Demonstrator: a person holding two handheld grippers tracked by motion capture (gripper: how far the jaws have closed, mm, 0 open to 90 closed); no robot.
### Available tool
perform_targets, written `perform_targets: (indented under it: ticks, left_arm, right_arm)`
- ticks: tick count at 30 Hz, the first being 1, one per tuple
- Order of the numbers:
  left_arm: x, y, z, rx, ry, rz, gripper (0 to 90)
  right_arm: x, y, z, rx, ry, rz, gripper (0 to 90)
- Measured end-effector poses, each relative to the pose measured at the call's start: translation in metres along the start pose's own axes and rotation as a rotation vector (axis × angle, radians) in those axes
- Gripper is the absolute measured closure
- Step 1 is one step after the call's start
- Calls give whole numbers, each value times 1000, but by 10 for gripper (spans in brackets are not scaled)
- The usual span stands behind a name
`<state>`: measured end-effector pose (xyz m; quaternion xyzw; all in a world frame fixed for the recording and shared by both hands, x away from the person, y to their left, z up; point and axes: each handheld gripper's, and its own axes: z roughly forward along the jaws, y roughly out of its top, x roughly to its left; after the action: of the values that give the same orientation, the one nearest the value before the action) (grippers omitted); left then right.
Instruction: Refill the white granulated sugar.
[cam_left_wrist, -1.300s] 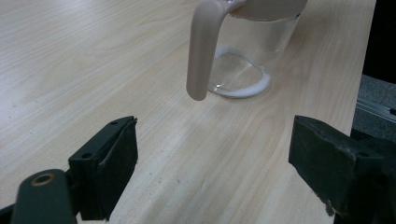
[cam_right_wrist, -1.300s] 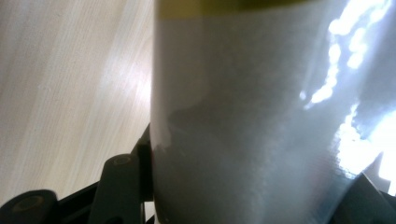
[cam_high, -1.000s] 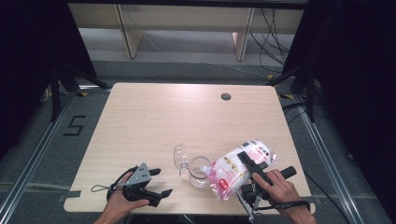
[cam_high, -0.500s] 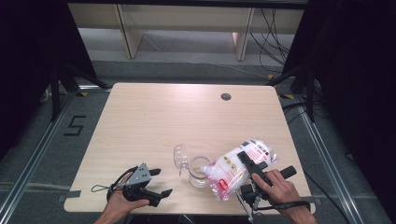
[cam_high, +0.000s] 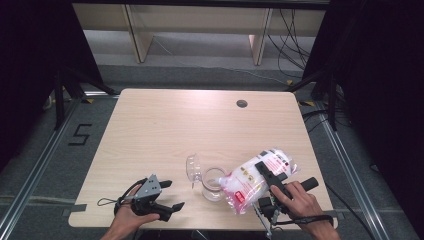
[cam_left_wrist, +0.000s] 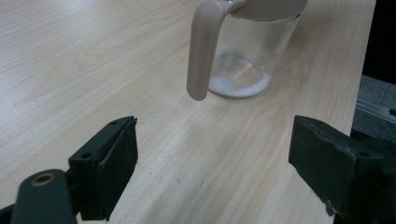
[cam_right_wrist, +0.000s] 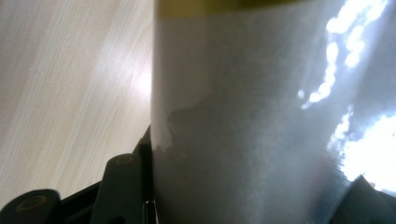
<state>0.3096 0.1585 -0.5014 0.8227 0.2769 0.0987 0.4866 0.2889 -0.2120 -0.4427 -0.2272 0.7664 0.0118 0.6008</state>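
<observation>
At seven o'clock on the desk (cam_high: 150, 130), left gripper (cam_high: 167, 196) resting with jaws apart and empty, glass jug (cam_high: 212, 182) near six o'clock, right gripper (cam_high: 269, 181) clamped on plastic bag (cam_high: 250, 180) tilted over jug's mouth at five o'clock.

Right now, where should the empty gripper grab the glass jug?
Probably by its handle. On the jug, that handle sticks out toward the open left gripper and hangs free of the glass, so the jaws could come straight ahead and close across it.
</observation>
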Motion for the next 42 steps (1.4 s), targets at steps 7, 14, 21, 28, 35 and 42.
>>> perform_targets:
  ticks: [7, 14, 21, 28, 35, 42]
  left_arm:
    - [0, 0, 0, -5, 4, -3, 153]
    - [0, 0, 1, -1, 6, 3, 153]
    - [0, 0, 1, -2, 5, 4, 153]
    - [0, 0, 1, -5, 1, 9, 153]
    - [0, 0, 0, -3, 4, 3, 153]
    - [0, 0, 1, 0, 1, 3, 153]
  right_arm:
    - [-3, -1, 0, -6, -13, -40, 495]
    - [-2, -2, 0, 6, -19, -25, 496]
    - [-3, -1, 0, 4, -20, -36, 498]
    - [-6, 1, 0, 0, -19, -60, 500]
    - [-3, 1, -1, 9, -20, -29, 501]
    - [-7, 1, 0, 6, -22, -66, 502]
